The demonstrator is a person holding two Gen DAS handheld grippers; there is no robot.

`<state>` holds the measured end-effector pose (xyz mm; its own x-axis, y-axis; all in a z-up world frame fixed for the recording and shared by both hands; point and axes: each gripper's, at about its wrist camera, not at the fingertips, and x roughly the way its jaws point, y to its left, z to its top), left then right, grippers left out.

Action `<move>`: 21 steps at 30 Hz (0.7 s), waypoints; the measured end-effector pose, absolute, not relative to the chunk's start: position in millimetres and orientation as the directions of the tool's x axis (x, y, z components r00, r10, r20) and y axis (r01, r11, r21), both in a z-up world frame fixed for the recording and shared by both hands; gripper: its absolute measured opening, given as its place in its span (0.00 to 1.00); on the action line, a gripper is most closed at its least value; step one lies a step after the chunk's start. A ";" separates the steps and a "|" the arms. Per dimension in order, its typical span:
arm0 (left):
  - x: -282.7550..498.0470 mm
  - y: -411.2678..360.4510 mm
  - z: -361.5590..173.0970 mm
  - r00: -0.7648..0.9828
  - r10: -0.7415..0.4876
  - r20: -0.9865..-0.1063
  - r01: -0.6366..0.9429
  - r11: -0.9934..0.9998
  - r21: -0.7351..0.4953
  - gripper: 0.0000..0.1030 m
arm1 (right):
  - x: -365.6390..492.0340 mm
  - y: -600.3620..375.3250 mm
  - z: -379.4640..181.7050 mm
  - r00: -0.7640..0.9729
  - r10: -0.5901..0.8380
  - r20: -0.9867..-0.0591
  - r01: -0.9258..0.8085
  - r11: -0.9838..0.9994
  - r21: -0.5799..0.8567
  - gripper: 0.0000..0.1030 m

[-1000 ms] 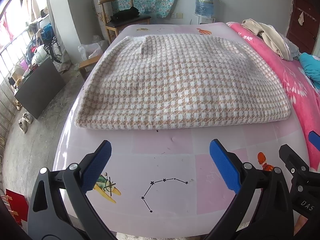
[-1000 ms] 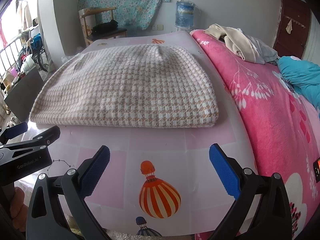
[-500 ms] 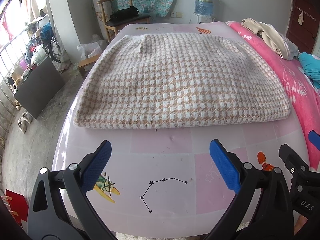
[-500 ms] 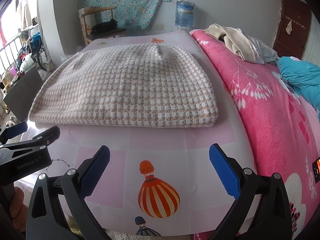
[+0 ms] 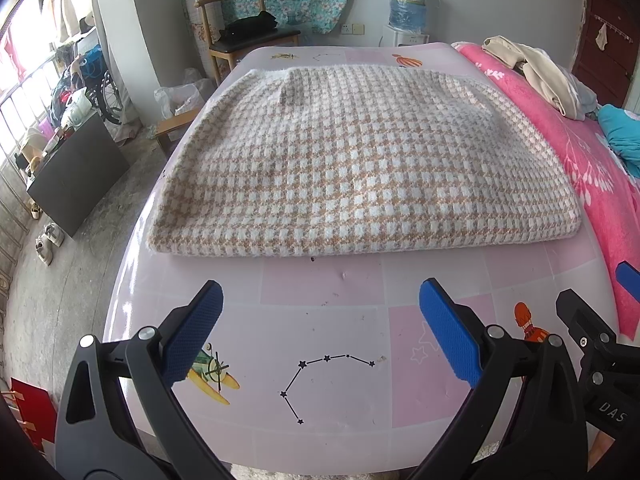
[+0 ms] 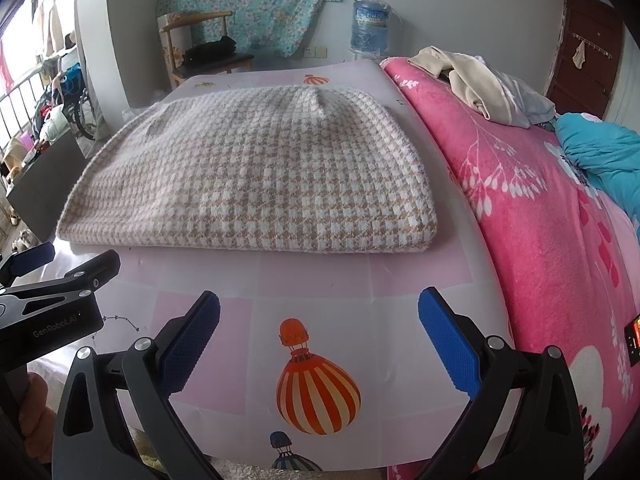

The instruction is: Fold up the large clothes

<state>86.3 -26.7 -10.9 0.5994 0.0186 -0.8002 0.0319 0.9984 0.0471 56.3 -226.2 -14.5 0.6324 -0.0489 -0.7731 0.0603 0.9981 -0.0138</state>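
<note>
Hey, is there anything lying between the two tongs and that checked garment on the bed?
Nothing visible. Both the left tongs and the right tongs are open and empty, and only bare printed sheet lies between them and the near edge of the folded checked garment.

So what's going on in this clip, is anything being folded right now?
Not at this moment. A checked knit garment lies folded into a flat rectangle on the pink printed mat. The person's left tongs and right tongs both hang open over the mat's near edge, short of the garment, gripping nothing. A heap of other clothes sits on the pink blanket beyond.
</note>
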 end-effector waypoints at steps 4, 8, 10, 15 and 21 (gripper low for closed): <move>86.8 -26.7 -10.7 0.598 0.019 -0.801 0.031 0.998 0.046 0.92 | 56.0 -226.8 -14.7 0.633 -0.051 -0.772 0.064 0.998 -0.013 0.94; 86.6 -26.8 -10.5 0.599 0.018 -0.801 0.032 0.998 0.046 0.92 | 56.4 -227.5 -14.8 0.632 -0.052 -0.773 0.062 0.998 -0.016 0.94; 86.7 -27.2 -10.6 0.600 0.019 -0.800 0.032 0.998 0.047 0.92 | 56.3 -227.7 -14.8 0.632 -0.052 -0.773 0.062 0.998 -0.017 0.94; 85.8 -27.2 -11.4 0.600 0.017 -0.800 0.033 0.998 0.046 0.92 | 55.8 -227.4 -14.7 0.634 -0.053 -0.772 0.062 0.998 -0.017 0.94; 86.2 -26.0 -10.6 0.600 0.017 -0.800 0.034 0.998 0.046 0.92 | 55.5 -228.4 -14.6 0.634 -0.053 -0.772 0.061 0.998 -0.019 0.94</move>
<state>86.2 -26.0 -10.6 0.6002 0.0166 -0.7997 0.0337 0.9984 0.0460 55.5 -228.4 -14.6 0.6336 -0.0535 -0.7718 0.0613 0.9979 -0.0188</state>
